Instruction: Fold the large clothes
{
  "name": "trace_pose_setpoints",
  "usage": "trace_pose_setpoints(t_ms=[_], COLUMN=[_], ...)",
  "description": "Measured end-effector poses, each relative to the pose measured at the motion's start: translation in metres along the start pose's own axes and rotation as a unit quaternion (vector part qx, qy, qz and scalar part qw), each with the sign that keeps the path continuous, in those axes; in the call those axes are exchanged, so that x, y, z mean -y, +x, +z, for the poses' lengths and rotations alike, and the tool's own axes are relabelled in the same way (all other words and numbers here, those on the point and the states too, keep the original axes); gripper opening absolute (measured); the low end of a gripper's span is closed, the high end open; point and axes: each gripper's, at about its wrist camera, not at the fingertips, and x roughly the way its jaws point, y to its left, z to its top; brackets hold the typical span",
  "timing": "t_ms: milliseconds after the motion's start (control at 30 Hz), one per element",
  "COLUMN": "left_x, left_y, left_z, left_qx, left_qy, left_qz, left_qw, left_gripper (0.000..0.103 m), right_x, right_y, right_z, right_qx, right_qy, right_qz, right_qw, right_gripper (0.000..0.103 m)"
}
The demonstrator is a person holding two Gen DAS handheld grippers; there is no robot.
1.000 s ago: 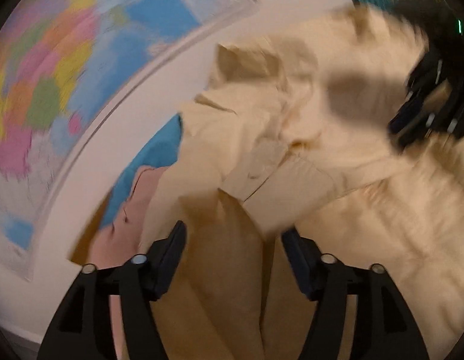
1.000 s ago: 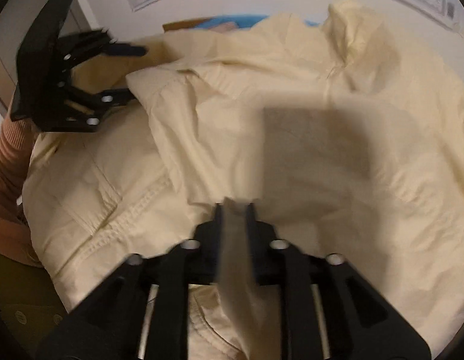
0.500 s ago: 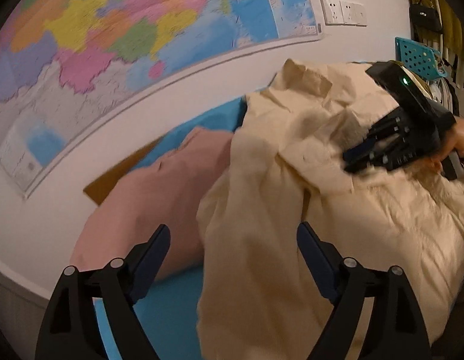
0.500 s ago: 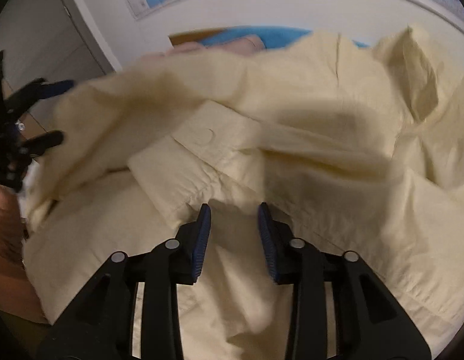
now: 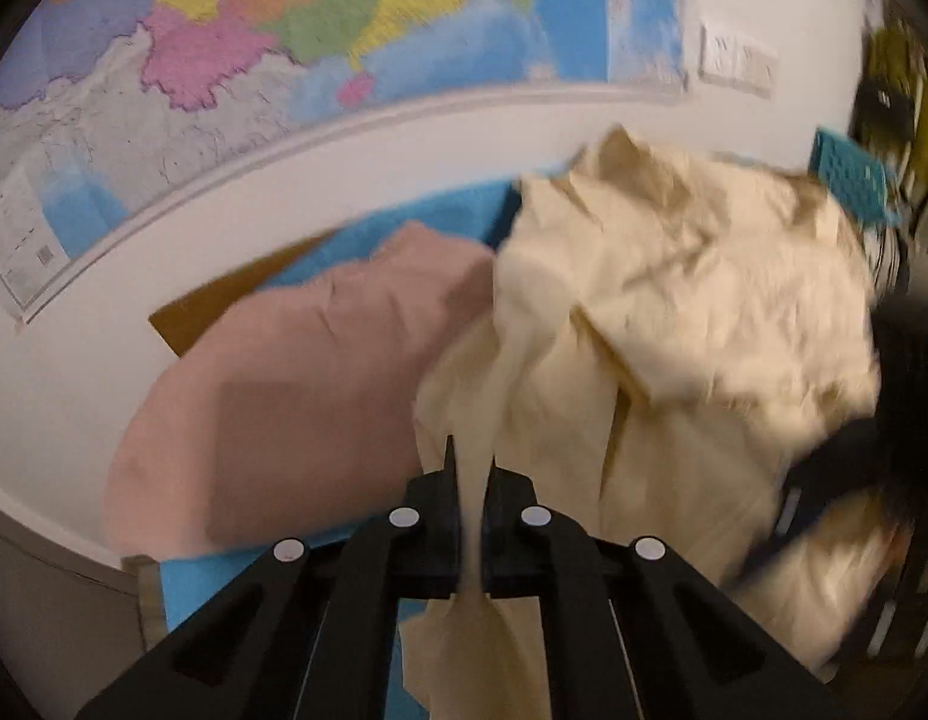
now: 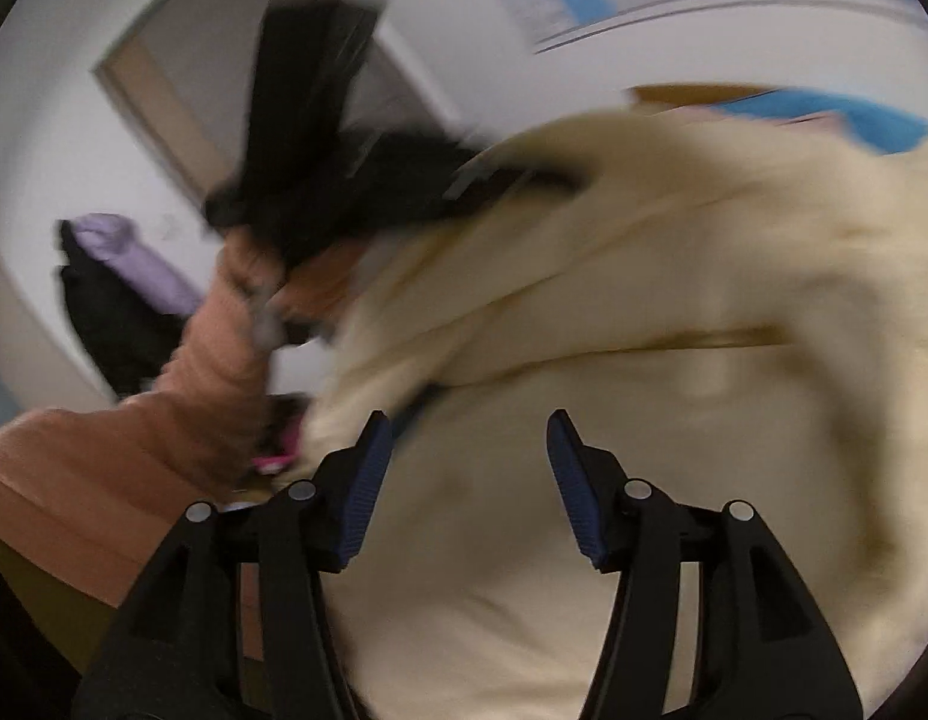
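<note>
A large cream garment (image 5: 673, 312) lies crumpled on a blue mat (image 5: 452, 210). My left gripper (image 5: 472, 468) is shut on a strip of its fabric, which runs up from between the jaws towards the heap. In the right wrist view the same cream garment (image 6: 643, 300) fills the frame, blurred. My right gripper (image 6: 469, 480) hovers over it with its jaws opening and nothing pinched between the pads. That view also shows the left gripper (image 6: 320, 180) as a black blur at the garment's left edge, held by a hand in a peach sleeve (image 6: 164, 408).
A pink garment (image 5: 296, 396) lies on the mat left of the cream one. A map (image 5: 284, 30) covers the wall behind. A teal basket (image 5: 847, 180) stands at the far right. The brown table corner (image 5: 224, 306) shows at the back left.
My left gripper went from wide open to shut on the cream fabric. My right gripper let go of its fold, opened wider and swung left towards the left hand.
</note>
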Motion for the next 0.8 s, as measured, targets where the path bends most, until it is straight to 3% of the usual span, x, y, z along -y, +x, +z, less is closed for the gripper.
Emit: trace_pose_setpoints(t_ms=[133,300,367,400,433,567,700,800], left_x=[0.009,0.020,0.014,0.011,0.008,-0.007,-0.025,-0.030], left_y=[-0.005,0.003,0.004,0.004,0.002,-0.024,-0.080,-0.109], left_z=[0.019,0.020,0.018,0.017,0.017,0.024,0.038,0.039], left_qx=[0.002,0.000,-0.001,0.001,0.003,0.039,0.122,0.173], left_qy=[0.000,0.016,0.006,-0.002,-0.008,-0.039,-0.075,-0.086], left_qz=[-0.006,0.008,0.006,0.001,-0.002,-0.021,-0.062,-0.080], left_qw=[1.0000,0.9998,1.0000,1.0000,1.0000,0.9983,0.9877,0.9780], left_gripper=[0.003,0.004,0.004,0.005,0.006,0.010,0.057,0.057], right_x=[-0.023,-0.030,-0.025,-0.024,-0.026,-0.054,-0.070,-0.068], right_y=[0.035,0.082,0.094,0.096,0.092,0.038,-0.059,-0.132], right_z=[0.005,0.001,-0.003,-0.004,-0.002,0.028,0.068,0.079], right_qx=[0.014,-0.013,-0.028,-0.035,-0.034,0.015,0.075,0.067], right_qy=[0.009,0.021,0.030,0.030,0.025,-0.026,-0.069,-0.094], right_qz=[0.047,-0.010,-0.025,-0.013,-0.013,0.009,-0.028,-0.095], right_qw=[0.999,1.000,0.999,0.999,0.999,1.000,0.994,0.989], right_gripper=[0.073,0.070,0.049,0.021,0.012,0.005,0.005,0.005])
